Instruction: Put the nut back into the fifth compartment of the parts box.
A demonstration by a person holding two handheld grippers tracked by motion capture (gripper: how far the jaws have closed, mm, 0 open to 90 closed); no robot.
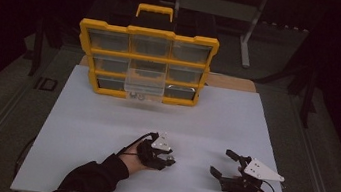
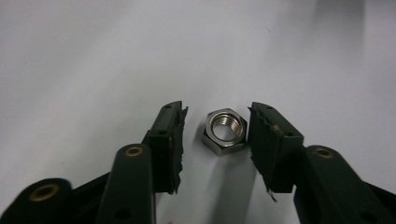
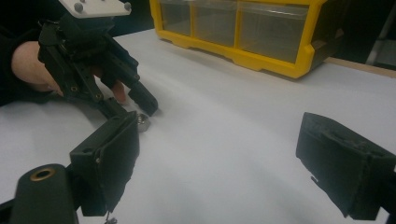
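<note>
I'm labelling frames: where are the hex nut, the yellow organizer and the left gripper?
hex nut [image 2: 224, 131]: left gripper view, top face.
yellow organizer [image 1: 149, 32]: high view, top frame bar.
left gripper [image 2: 215, 135]: left gripper view, midway between fingertips.

Steel hex nut [image 2: 224, 131]: bright silver, six flat sides, threads visible inside the bore. Lies flat on the white table [image 2: 93, 56], bore facing up. Sits between the two black jaws of the left gripper [image 2: 217, 121], a narrow gap showing on the left side, the right jaw close against it or just touching; cannot tell which. In the right gripper view the nut [image 3: 143, 122] shows partly, low on the table surface.
</note>
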